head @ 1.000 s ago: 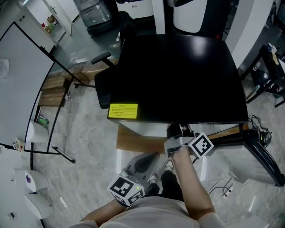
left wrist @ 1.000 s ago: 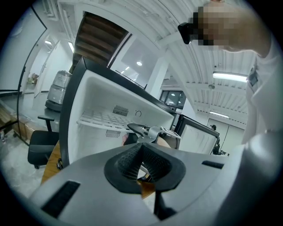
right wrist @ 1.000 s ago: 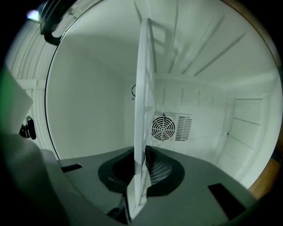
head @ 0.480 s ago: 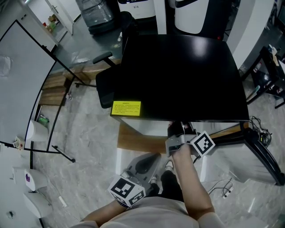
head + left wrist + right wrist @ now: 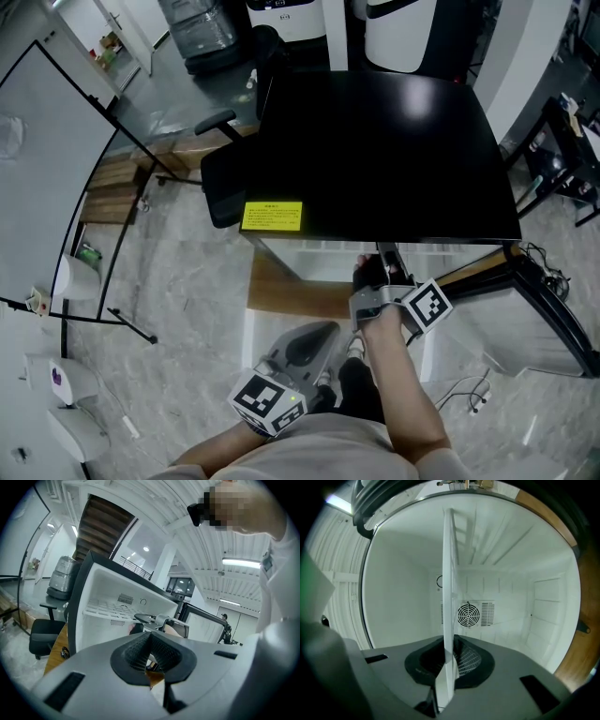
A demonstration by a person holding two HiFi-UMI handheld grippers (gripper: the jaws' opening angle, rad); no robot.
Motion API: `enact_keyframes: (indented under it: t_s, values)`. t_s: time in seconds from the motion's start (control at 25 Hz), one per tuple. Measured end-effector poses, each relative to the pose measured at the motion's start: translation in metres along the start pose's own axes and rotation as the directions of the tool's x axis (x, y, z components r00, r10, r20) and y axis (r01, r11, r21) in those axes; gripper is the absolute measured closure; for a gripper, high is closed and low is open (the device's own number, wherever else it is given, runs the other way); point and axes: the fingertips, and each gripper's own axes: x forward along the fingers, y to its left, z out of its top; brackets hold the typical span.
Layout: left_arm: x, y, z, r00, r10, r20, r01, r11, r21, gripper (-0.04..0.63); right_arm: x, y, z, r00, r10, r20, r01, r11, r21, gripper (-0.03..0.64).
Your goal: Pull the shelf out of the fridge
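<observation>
From above, the fridge [image 5: 375,159] is a black-topped box with its white inside open toward me. My right gripper [image 5: 383,266] reaches in under its front edge and is shut on the white shelf [image 5: 323,247], whose front edge shows as a pale strip just past the top. In the right gripper view the shelf [image 5: 449,597] runs as a thin white plate straight between the jaws of the right gripper [image 5: 447,667]. My left gripper [image 5: 312,337] hangs low by my body, shut on nothing. In its own view the left gripper [image 5: 150,656] faces the open fridge [image 5: 117,597].
A black office chair [image 5: 220,178] stands against the fridge's left side. A yellow label [image 5: 272,216] sits on the top's front left corner. Black stand legs [image 5: 553,319] and cables lie at the right. A round fan vent [image 5: 468,614] marks the fridge's back wall.
The shelf's white front edge has come out from under the fridge top, and my right gripper has drawn back slightly toward me with it. The left gripper has stayed put.
</observation>
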Motion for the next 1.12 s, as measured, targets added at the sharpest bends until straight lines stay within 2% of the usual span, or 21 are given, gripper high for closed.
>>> enact_keyframes:
  t_s: [1.12]
  values:
    - [-0.052,-0.038,-0.012,0.997,-0.076,0.008,0.075,0.996,0.040,0.590,-0.076,0.007,-0.024,0.999,-0.016,0.043,0.016,1.000,0.013,0.575]
